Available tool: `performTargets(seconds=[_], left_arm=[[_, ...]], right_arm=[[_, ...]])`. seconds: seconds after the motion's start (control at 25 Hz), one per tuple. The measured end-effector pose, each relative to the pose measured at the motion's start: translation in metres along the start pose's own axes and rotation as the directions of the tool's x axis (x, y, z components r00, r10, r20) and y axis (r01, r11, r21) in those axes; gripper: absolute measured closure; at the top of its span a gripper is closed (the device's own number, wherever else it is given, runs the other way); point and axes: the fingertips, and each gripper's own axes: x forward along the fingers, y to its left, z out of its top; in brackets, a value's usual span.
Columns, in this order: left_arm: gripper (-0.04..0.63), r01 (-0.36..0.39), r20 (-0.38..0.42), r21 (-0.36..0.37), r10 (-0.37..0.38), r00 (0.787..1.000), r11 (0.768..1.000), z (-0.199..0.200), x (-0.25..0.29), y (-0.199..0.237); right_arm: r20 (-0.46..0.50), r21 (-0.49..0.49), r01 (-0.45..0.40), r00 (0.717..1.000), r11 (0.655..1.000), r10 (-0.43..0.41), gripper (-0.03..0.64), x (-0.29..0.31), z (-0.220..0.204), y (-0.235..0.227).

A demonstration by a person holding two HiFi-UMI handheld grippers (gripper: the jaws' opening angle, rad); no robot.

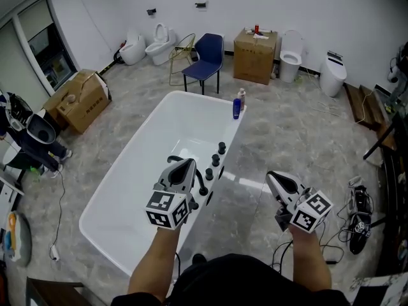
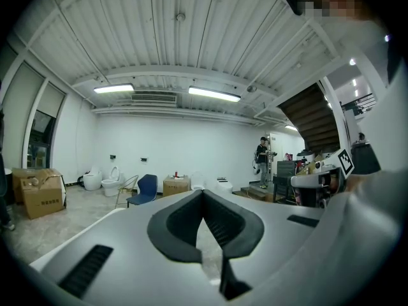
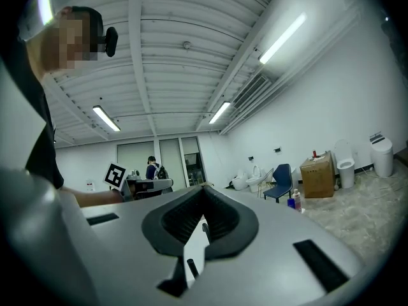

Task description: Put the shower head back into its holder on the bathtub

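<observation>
**Two grippers, closed and empty, beside the bathtub (image 1: 105, 199)**

Both pairs of jaws meet at the tips with nothing between them. The left gripper (image 1: 189, 162) (image 2: 203, 191) hangs over the tub's right rim, just beside a row of black fittings (image 1: 215, 160). The shower head cannot be told apart among those fittings. The right gripper (image 1: 271, 176) (image 3: 204, 188) hangs over the grey marbled floor (image 1: 287, 132), apart from the tub. A blue bottle (image 1: 236, 109) stands at the rim's far end. Toilets (image 1: 159, 40), a blue chair (image 1: 205, 55) and a cardboard box (image 1: 255, 56) line the white back wall.
</observation>
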Motion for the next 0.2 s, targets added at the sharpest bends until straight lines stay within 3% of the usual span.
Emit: performTargets(seconds=[0.2], left_arm=[[0.58,-0.006,-0.004,-0.003,0.006,1.0,1.0,-0.0025,-0.0041,0.0056]], right_arm=[[0.007,-0.002,-0.003,1.0,1.0,0.003,0.603,0.0015,0.0002,0.0044]])
